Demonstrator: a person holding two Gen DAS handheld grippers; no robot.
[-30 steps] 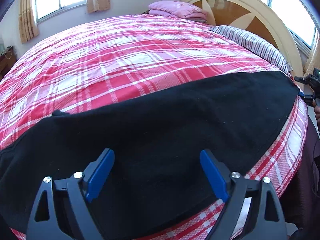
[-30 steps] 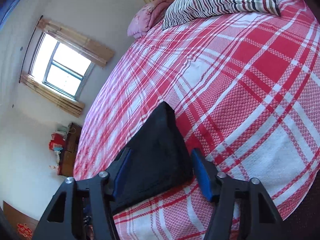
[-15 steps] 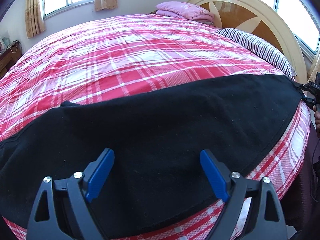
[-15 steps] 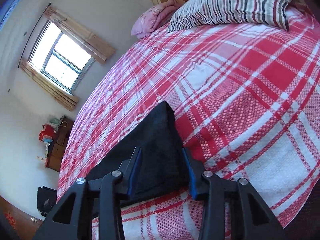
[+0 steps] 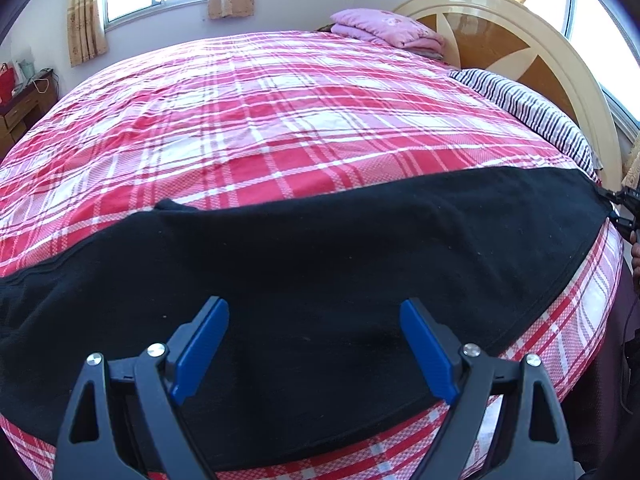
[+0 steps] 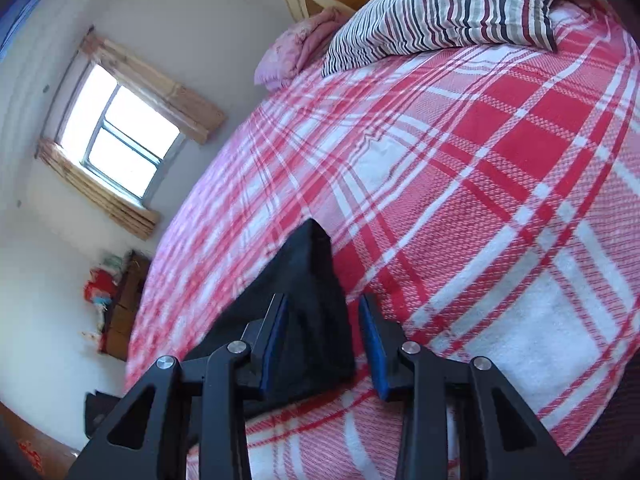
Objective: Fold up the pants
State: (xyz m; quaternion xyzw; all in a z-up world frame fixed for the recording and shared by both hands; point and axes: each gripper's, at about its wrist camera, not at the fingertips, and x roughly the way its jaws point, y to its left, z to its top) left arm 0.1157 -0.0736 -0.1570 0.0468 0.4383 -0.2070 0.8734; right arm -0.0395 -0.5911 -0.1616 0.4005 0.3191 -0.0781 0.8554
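Black pants (image 5: pixel 320 272) lie flat along the near edge of the plaid bed (image 5: pixel 280 128), long axis running left to right. The right gripper (image 6: pixel 324 340) sits at their right end, jaws closing around that end corner, pads not yet pressing. The left gripper (image 5: pixel 316 348) hovers over the middle, jaws spread wide, empty. Fabric: dark, soft, lightly rumpled.

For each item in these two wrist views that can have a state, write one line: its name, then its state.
black pants: spread flat along the bed's near edge, unfolded.
left gripper: open wide above the pants, holding nothing.
right gripper: jaws closing, corner of the pants between them.
striped pillow: lying at the headboard.
pink blanket: folded, by the headboard.
plaid bedspread: spread smooth over the bed.
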